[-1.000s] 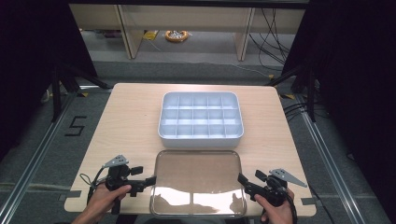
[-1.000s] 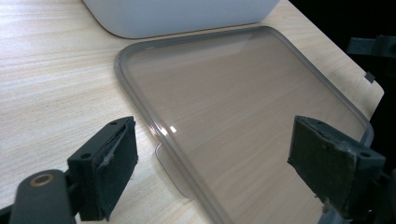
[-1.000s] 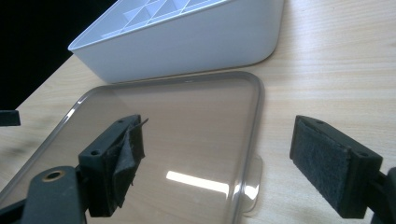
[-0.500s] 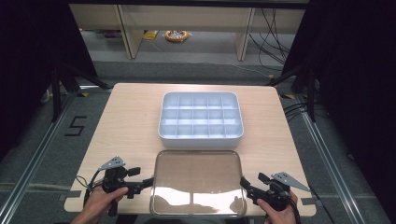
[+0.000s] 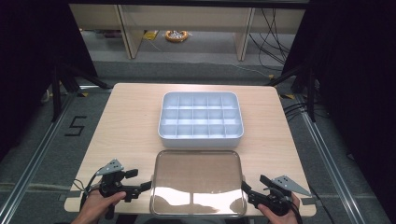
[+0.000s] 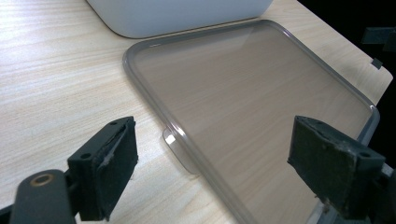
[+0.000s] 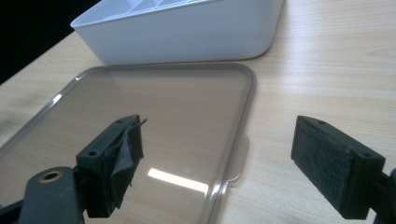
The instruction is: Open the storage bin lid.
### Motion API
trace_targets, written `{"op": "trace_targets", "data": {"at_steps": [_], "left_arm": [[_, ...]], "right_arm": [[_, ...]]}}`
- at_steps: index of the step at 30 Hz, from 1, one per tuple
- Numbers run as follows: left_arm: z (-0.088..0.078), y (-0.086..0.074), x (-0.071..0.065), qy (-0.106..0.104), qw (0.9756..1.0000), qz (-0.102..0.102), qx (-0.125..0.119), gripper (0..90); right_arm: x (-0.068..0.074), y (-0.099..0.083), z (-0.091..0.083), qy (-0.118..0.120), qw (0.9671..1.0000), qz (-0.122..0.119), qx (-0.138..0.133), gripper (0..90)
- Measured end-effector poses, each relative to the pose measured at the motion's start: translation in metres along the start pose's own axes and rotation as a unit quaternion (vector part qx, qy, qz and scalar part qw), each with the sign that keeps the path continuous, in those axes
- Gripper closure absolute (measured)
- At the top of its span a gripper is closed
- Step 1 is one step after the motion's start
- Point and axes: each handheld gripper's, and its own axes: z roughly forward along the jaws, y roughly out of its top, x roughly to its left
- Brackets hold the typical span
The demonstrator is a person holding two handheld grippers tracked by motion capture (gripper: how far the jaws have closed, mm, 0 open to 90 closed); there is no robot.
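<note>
The clear lid (image 5: 197, 182) lies flat on the near half of the table (image 5: 126, 126), just in front of the white divided box (image 5: 201, 115) and right up against its near wall; it isn't on the box yet. What's changed over the last second: both grippers have slid back toward the person's edge and a bit outward, so they now sit at the lid's two short sides; the left gripper (image 5: 140, 186) is at the left edge and the right gripper (image 5: 247, 193) is at the right edge. Lid and box look like they haven't budged.

Jaws are spread wide on both, holding nothing. In the left gripper view the lid's rim (image 6: 159, 116) and its little clear tab (image 6: 175, 147) sit in the gap between the pads; same story in the right gripper view, where the other tab (image 7: 238, 161) sits between the pads, nearer the left one. So my read is this is lining up for a two-sided pinch on the tabs, then lift and set it on the box; nothing is gripped yet, and a thin slippery rim could easily pop out if one side closes early.

Count: one lid; one box, with 15 compartments (3 rows of 5), all looking empty; two tabs; two grippers; one table.
</note>
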Motion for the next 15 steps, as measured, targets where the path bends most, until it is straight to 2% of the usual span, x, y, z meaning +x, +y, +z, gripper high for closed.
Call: {"op": "trace_targets", "data": {"at_steps": [1,2,4,5,6,7,9,11,12,13,14,15], "left_arm": [[-0.0012,-0.0005,-0.0001,0.001,1.0,0.002,0.004,14.9],[-0.0018,-0.0007,-0.0001,0.001,1.0,0.003,0.006,14.9],[-0.0023,-0.0025,-0.0007,0.004,1.0,0.006,0.002,14.9],[-0.0024,-0.0029,-0.001,0.001,1.0,0.004,-0.001,14.9],[-0.0031,-0.0032,-0.0014,0.003,1.0,0.002,0.0,14.9],[-0.0048,-0.0036,-0.0013,0.005,0.9999,0.008,0.005,14.9],[-0.0043,-0.0046,-0.0031,0.005,1.0,-0.001,-0.005,14.9],[-0.0058,-0.0052,-0.0038,0.009,0.9999,0.001,-0.004,14.9],[-0.006,-0.0059,-0.0034,0.006,1.0,0.002,-0.005,14.9],[-0.0067,-0.0063,-0.0036,0.006,1.0,0.003,-0.005,14.9],[-0.0075,-0.0065,-0.0045,0.009,0.9999,0.001,-0.004,14.9],[-0.0084,-0.0068,-0.0046,0.012,0.9999,0.005,-0.004,14.9]], "right_arm": [[0.001,0.0003,-0.0022,-0.01,0.9999,-0.004,0.01,17.7],[0.0028,-0.0012,-0.0014,-0.005,1.0,0.008,0.0,17.7],[0.0015,-0.0011,-0.0024,0.004,1.0,-0.003,-0.002,17.7],[0.0026,-0.0015,-0.0045,-0.006,0.9999,0.0,0.008,17.8],[0.0059,-0.0018,-0.0061,-0.004,0.9995,0.025,0.017,17.8],[0.0014,-0.0019,-0.0049,-0.01,0.9999,-0.006,0.008,17.9],[-0.0001,-0.0027,-0.0057,-0.015,0.9996,-0.023,0.005,18.2],[0.0003,-0.0033,-0.0053,-0.009,0.9997,-0.024,0.002,18.5],[0.0026,-0.0039,-0.0076,-0.01,0.9999,-0.008,0.008,18.6],[0.0,-0.0038,-0.0077,-0.011,0.9996,-0.024,0.001,18.6],[-0.0001,-0.0048,-0.0074,-0.007,0.9997,-0.022,0.007,18.6],[-0.0012,-0.0049,-0.0092,-0.021,0.9991,-0.036,0.007,18.6]]}}
